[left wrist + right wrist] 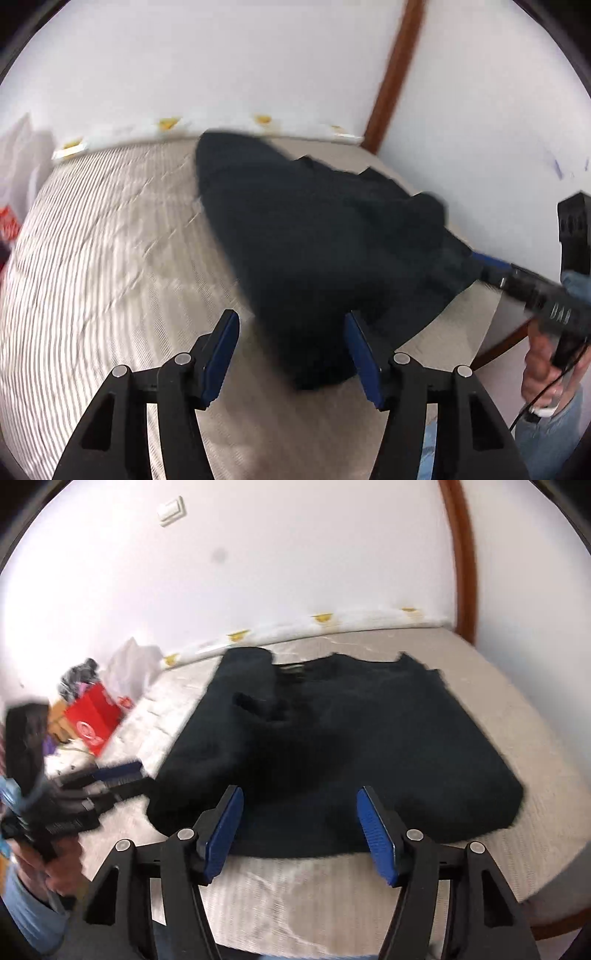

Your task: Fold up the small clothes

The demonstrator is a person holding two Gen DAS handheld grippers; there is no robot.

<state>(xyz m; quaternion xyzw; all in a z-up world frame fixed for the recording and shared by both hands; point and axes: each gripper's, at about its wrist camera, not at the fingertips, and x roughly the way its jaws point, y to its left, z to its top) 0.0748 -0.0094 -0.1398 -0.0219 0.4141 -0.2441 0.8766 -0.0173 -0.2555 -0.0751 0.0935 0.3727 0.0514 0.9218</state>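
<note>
1. Dark, near-black knit garment (332, 746) — the task's item — lies spread on the pale quilted bed cover (517, 716), directly ahead of both tongs. One side panel is already folded over its middle; the neckline sits at the far edge.

2. Left gripper (291, 354): blue pads parted, jaws standing apart. The garment's near corner hangs or rests in the gap between them, but neither pad presses on it. Blur makes it hard to say whether the cloth brushes the right-hand pad.

3. Right gripper (299, 827): pads likewise parted, nothing clamped. The garment's near hem runs just beyond and between its fingertips.

4. Far side of the left tongs, as the right wrist view shows: red carton (94, 720) and a heap of other clothes (79, 679), well apart from the garment.

5. White wall (221, 55) and brown wooden frame (395, 74) stand beyond the bed.

6. Risks, as judged:
   - The released corner may slump and undo the fold, since no pad holds it.
   - A jaw closing on both layers would drag the lower one and skew the edges.
   - Thick knit may spring back open — the fold would need pressing flat.
</note>
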